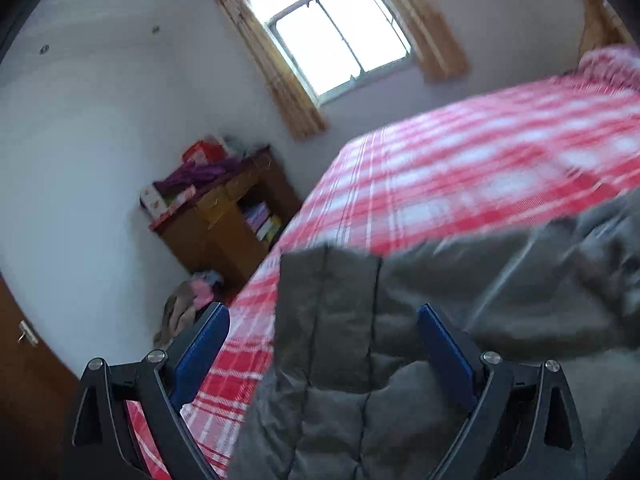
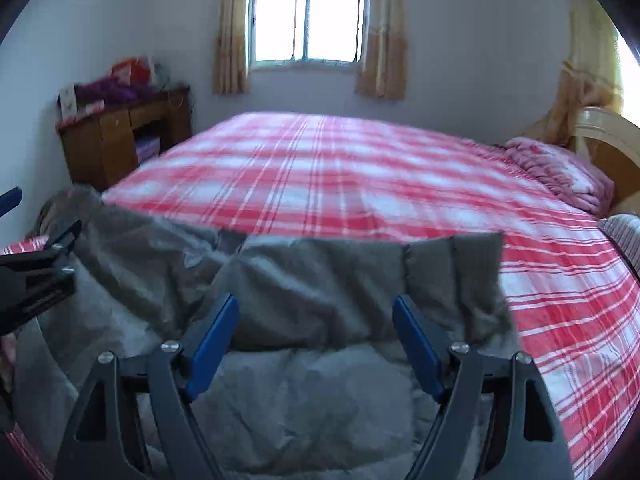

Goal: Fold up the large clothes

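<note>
Home bedroom: plaid-covered bed (image 2: 360,168), curtained window (image 2: 308,20), wooden cabinet (image 2: 120,140), probably bedside.

- Red-and-white plaid bedspread (image 2: 340,168) spread ahead, beyond the fingertips.
- Wooden cabinet (image 2: 120,140) far ahead to the left, cluttered on top.
- Curtained window (image 2: 308,20) straight ahead, high.
- Pink blanket (image 2: 560,172) bunched far right, by a headboard (image 2: 612,140).

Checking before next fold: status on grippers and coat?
Left gripper open, right gripper open, neither pinching cloth. Grey coat lies on plaid bed, top edge folded over. Nothing in the way.
</note>
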### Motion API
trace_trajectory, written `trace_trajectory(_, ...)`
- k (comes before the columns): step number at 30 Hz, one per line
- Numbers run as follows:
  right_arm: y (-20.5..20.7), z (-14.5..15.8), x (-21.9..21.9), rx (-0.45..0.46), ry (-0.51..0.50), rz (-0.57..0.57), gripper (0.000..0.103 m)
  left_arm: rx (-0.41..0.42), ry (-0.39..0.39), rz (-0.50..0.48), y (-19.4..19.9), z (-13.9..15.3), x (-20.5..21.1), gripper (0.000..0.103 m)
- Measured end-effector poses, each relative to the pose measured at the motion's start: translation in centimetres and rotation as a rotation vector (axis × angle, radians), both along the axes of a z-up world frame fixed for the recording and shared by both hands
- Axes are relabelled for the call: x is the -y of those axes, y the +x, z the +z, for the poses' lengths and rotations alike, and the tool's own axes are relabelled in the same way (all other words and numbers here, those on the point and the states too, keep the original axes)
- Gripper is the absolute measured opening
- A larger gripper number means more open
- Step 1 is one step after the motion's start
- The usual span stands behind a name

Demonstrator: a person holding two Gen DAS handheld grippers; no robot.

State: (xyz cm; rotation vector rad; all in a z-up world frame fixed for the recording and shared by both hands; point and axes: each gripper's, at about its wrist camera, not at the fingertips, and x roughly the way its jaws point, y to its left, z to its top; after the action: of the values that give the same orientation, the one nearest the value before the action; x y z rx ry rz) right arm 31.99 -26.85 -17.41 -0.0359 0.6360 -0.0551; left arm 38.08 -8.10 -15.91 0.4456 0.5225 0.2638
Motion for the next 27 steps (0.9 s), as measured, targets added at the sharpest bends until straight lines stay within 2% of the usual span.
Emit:
trace_trajectory(2, 0.8, -1.3, 0.0, -0.033, -0.018, -0.011, 0.082, -0.039, -0.033, 0.045, 1.6, -1.6, -1.0, 0.096)
trace_trajectory(6, 2.0, -3.4, 1.2, -0.068, 0.032, -0.027, 0.082, -0.072, -0.092, 0.081, 3.0, -3.1, -2.1, 0.096)
trace_trajectory(13, 2.3, -4.5, 1.5, -0.085, 0.065, -0.032, 0.084, -0.093, -0.106, 0.082, 3.9, -4.8, -2.1, 0.096)
trace_trajectory(27, 3.7, -5.6, 1.3, -0.144, 0.087, -0.04, 0.086, -0.163, -0.105, 0.114, 5.0, -5.8, -2.4, 0.1)
